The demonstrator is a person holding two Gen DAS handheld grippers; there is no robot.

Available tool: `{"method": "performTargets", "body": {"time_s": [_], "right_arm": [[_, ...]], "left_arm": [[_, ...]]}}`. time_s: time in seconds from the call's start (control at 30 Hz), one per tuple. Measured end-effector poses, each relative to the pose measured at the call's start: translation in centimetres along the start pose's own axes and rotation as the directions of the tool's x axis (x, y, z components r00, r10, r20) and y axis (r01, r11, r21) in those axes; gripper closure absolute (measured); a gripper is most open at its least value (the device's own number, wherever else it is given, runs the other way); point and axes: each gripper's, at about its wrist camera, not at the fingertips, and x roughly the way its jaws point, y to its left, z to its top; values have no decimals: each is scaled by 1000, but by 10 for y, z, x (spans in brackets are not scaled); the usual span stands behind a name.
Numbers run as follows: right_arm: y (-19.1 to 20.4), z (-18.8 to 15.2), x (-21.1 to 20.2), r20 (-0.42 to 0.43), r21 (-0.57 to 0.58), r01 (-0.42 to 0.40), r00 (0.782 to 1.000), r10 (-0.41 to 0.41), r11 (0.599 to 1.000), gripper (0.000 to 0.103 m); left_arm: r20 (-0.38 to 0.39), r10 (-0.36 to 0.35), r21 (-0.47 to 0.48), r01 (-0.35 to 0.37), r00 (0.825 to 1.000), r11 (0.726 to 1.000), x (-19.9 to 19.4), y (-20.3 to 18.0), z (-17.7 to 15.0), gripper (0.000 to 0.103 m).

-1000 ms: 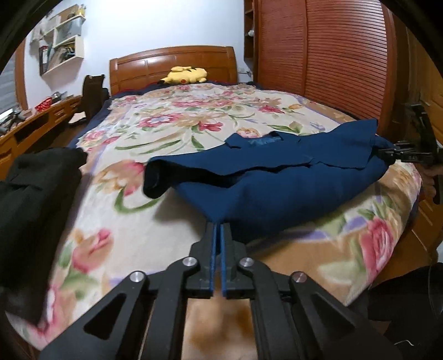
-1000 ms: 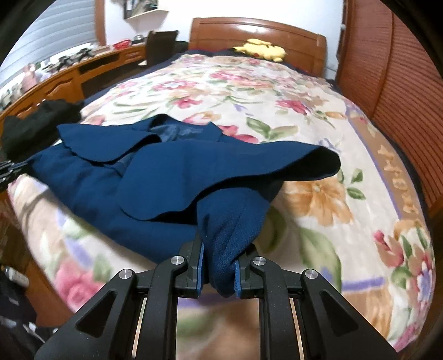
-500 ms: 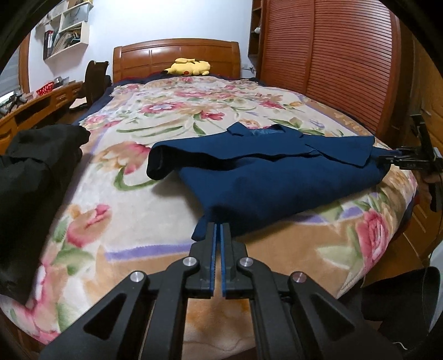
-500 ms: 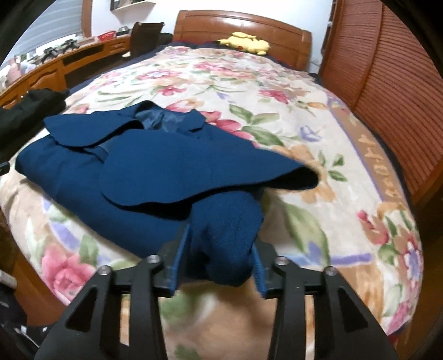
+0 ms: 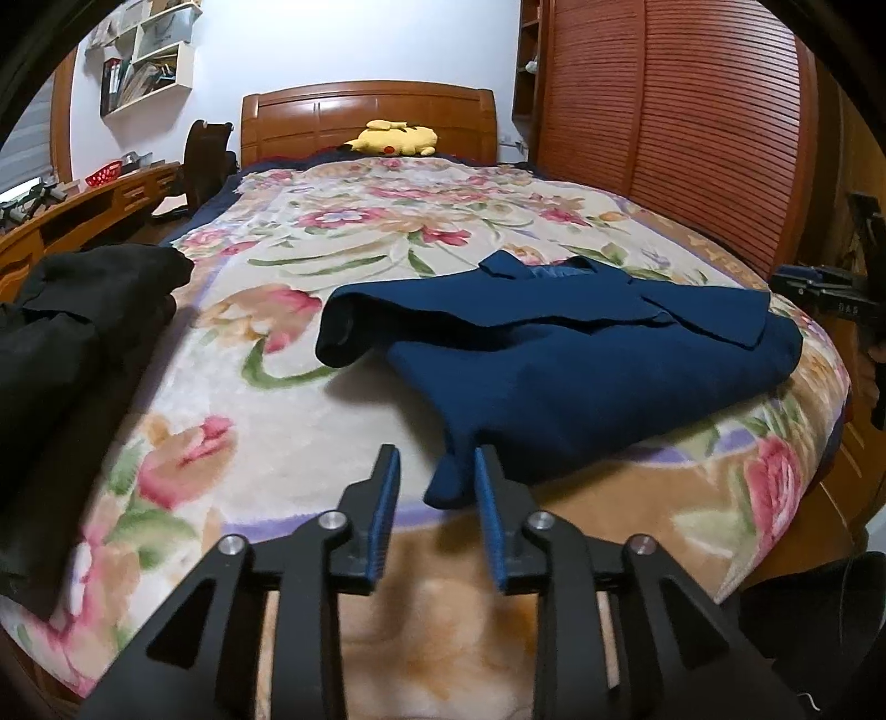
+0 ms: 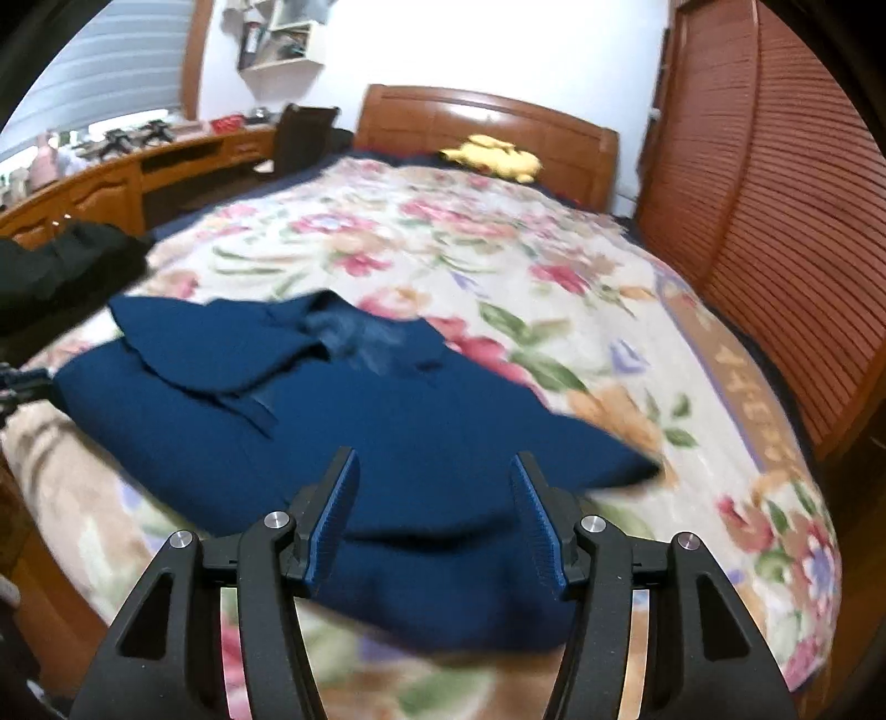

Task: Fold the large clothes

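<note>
floral bedding covers the bed (image 5: 310, 421) that fills both views, with a wooden headboard (image 5: 368, 119) far ahead of each gripper and slatted wooden wardrobe doors (image 5: 681, 127) off to the right. the navy garment (image 5: 581, 365) lies partly folded on the near end of the bed, collar away from the grippers. the left gripper (image 5: 433, 482) has its jaws apart, and a low corner of the garment hangs into the gap between them, touching or nearly touching the right finger; nothing is clamped. the right gripper (image 6: 434, 515) is also spread wide, with a thick fold of the navy garment (image 6: 387, 443) lying between and under its fingers, not pinched. only the left wrist view shows the garment's sleeve cuff (image 5: 338, 338) jutting out to the left of the pile, and the other gripper at the far right edge beside the garment's end. that same view shows a heap of black clothing (image 5: 61, 354) to the left, and wall shelves (image 5: 147, 50) holding books or papers up left. the right wrist view is blurred but shows more of the wooden desk (image 6: 94, 188) up left, cluttered with small items too unclear to name. a yellow plush toy (image 5: 396, 138) rests by the headboard.
</note>
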Motion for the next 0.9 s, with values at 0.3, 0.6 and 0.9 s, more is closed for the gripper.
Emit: {"method": "performTargets", "body": {"time_s": [0.3,0.6,0.9], "right_arm": [[68,28,42,-51,-133,-149,988,143,980,46],[114,26,101,-212,-233,-284,948,236,930,46],[121,54,130,-201,-307,-331,939,279,893,99]], "left_arm": [[-5,-23,-10,22,1000,1000,11,9,9,66],[-14,-32,2,32,999,999,21,10,20,63],[-23,-38,27,39,999,999,32,3,30,61]]}}
